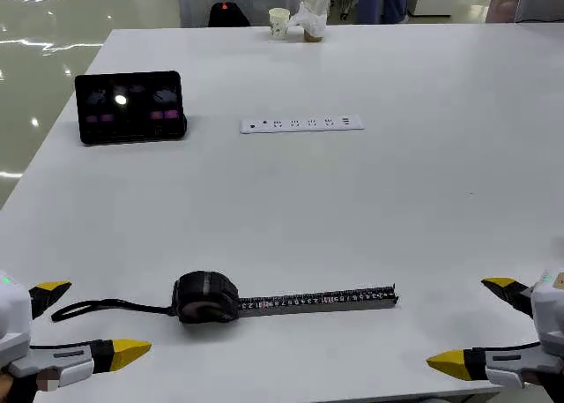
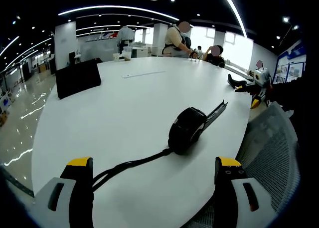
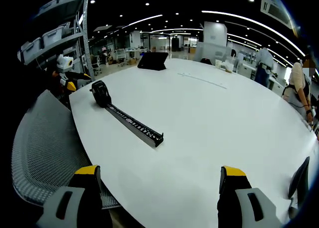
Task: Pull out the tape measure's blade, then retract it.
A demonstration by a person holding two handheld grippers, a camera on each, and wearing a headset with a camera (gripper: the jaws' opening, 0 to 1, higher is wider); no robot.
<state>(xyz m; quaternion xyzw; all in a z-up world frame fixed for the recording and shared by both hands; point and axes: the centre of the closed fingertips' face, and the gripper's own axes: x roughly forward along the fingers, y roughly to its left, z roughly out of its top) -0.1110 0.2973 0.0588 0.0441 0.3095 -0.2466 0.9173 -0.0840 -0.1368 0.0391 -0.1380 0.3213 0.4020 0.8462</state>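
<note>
Left tongs [image 1: 97, 317]: open wide, empty, at near-left edge of tabletop [image 1: 370, 209]. Right tongs [image 1: 463, 322]: open wide, empty, at near right. Tape measure [image 1: 207, 297]: lies between them by the near edge, apart from both. Blade [image 1: 322, 300]: extends rightward, flat on tabletop. Strap [image 1: 106, 308]: trails left. Tablet [image 1: 130, 106] and power strip [image 1: 301, 124]: sit farther back.

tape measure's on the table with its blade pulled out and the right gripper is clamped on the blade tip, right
Not quite. The tape measure is on the table with its blade pulled out, but the right gripper is open, holding nothing; the right gripper view shows the blade tip lying free ahead of it.
</note>
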